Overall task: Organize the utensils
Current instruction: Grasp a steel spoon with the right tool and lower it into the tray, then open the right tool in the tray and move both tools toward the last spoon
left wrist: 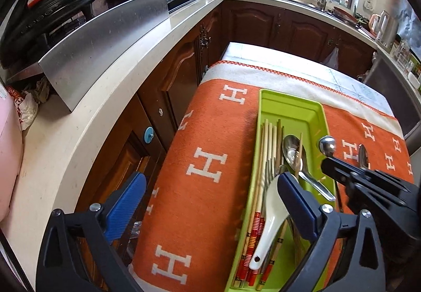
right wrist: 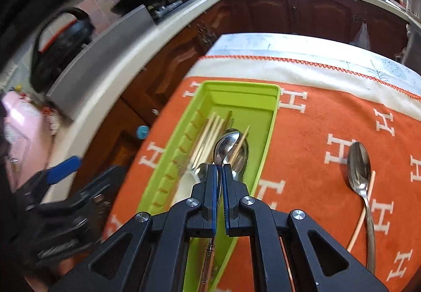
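Utensils are collecting in the green tray on the tabletop. I am holding a steel spoon by its neck in the right tool, pinched shut; the left tool is gaping wide, empty. Steel is stiff, slippery; grip mid-handle.

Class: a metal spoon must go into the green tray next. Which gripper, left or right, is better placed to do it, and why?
Right. The right gripper is already shut on a metal spoon, held above the green tray. The left gripper is open and holds nothing.
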Demonstrator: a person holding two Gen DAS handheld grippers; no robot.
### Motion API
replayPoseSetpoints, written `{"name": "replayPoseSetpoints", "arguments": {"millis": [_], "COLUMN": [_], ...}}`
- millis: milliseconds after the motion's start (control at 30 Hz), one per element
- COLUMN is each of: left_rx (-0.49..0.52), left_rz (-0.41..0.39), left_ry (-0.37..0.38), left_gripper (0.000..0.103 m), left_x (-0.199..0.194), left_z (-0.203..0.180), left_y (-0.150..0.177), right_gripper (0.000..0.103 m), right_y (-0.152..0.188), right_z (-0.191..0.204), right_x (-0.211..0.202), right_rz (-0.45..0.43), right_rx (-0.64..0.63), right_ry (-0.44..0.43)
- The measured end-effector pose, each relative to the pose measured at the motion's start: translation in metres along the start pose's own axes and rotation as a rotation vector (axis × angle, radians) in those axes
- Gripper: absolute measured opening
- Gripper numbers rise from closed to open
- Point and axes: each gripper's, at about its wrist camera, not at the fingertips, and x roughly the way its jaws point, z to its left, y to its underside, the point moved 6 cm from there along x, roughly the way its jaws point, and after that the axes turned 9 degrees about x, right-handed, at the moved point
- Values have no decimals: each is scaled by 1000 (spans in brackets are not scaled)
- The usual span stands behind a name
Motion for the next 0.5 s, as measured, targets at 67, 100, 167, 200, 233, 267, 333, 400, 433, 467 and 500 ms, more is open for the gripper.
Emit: {"name": "replayPoseSetpoints", "arguments": {"millis": [67,100,167,200,233,267,333,400,433,467,500], "left_rx": [-1,-2,-3,-3,-2,-2,-5,-7,-6,-3,0], "left_rz": [5,7,10,11,12,13,16,20,20,20,19], "left_ry": [-12,-12,-11,-12,-14,-14,-10,-1,3,5,7], "left_gripper": [102,102,102,102,102,102,102,102,102,102,102], "left_x": [3,4,5,5,6,6,6,7,6,5,3], "left_z": [1,2,2,3,3,3,3,1,0,-1,-3], "left_y": [0,0,0,-1,0,0,0,0,0,0,0], "right_gripper": [4,5,10,12,17,22,25,26,27,28,28], "right_y": [-2,-2,-2,-1,-1,-1,-2,-2,-2,-1,0], "right_z": [-6,-7,-10,-10,-10,-12,-11,-9,-9,-9,-9], "right_x": [16,24,31,32,32,32,27,18,14,9,4], "right_rz": [16,31,48,51,50,49,35,25,22,20,17], "right_rx": [5,12,19,20,23,23,21,18,18,18,18], "right_ry": [34,46,51,53,49,47,44,35,31,25,21]}}
